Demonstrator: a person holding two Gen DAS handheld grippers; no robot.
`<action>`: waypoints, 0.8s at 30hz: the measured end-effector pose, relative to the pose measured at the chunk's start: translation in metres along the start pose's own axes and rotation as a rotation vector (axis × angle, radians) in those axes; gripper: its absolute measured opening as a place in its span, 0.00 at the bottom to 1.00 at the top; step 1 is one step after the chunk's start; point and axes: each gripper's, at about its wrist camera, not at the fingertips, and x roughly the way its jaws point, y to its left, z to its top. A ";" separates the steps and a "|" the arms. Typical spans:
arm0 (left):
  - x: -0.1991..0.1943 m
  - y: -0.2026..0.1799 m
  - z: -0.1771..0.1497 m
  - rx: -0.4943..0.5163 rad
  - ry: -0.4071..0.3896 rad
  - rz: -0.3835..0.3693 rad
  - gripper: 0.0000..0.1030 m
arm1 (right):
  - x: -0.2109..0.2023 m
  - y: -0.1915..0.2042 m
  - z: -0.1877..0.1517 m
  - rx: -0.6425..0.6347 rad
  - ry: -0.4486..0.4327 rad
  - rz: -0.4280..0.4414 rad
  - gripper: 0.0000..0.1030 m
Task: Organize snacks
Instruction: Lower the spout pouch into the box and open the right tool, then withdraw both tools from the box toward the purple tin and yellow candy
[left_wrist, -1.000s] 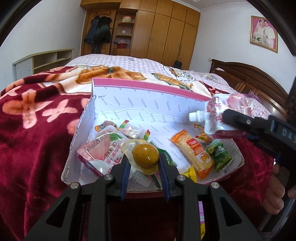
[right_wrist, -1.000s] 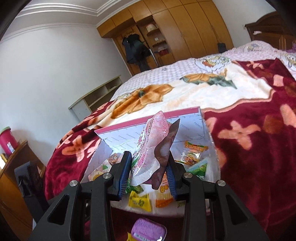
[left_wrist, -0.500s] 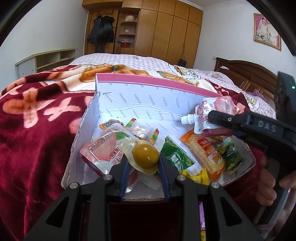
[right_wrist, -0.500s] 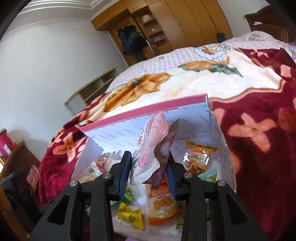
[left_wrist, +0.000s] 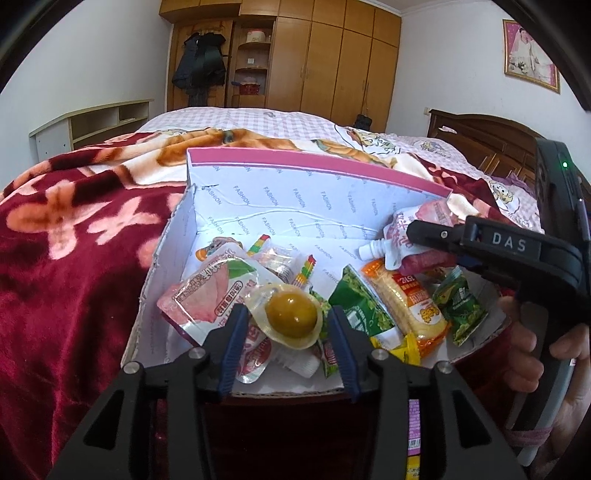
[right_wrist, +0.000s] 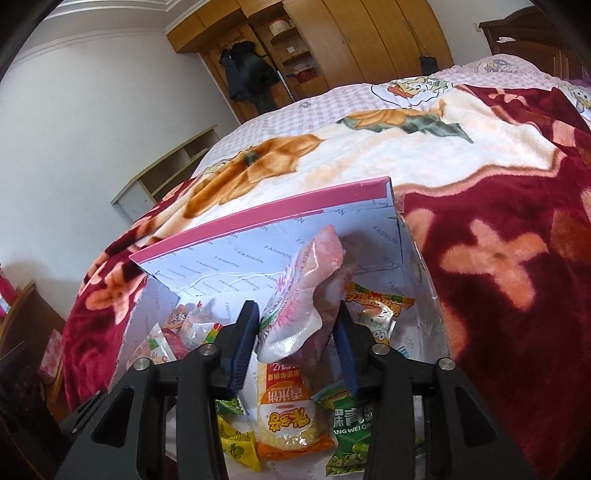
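Both tools are over the box (left_wrist: 266, 206) on the bed (left_wrist: 74, 229), and this looks like the drop-off. The left tool (left_wrist: 286, 325) has just been opening its jaws: the blue pads stand clear either side of the sealed egg pack (left_wrist: 291, 315), which now seems to lie on the heap at the near left of the box, over the pink spout pouch (left_wrist: 210, 291). Released, I'd say, though the pack is between the pads.

Across the box, the right tool (right_wrist: 297, 332) has been opening too. The second pink spout pouch (right_wrist: 314, 280) stands upright between its pads, spout end sideways in the left view. There is a visible gap on the left pad's side; on the other side the pouch leans at the pad, so whether any hold remains I cannot tell for sure. It reads as letting go, the pouch hanging just above the orange rice-cracker pack (right_wrist: 288, 410).

How far along? The box is well stocked: the rice crackers, green pea packets (right_wrist: 351, 424), a yellow sachet (right_wrist: 240, 443), small sweets (left_wrist: 280, 258) near the back wall. These two items look like the current deliveries. Left to do: a purple-labelled packet (left_wrist: 413, 424) shows below the near edge of the box, outside it, so at least that one seems to be waiting. More may lie out of view.
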 end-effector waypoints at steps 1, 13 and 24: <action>0.000 0.000 0.001 -0.002 0.002 -0.001 0.47 | -0.001 0.001 0.000 -0.005 0.000 -0.001 0.48; -0.013 0.000 0.000 -0.010 -0.008 -0.007 0.54 | -0.030 0.008 -0.001 -0.049 -0.053 0.011 0.64; -0.034 -0.008 -0.009 0.000 -0.001 -0.039 0.54 | -0.063 0.014 -0.013 -0.058 -0.087 0.053 0.64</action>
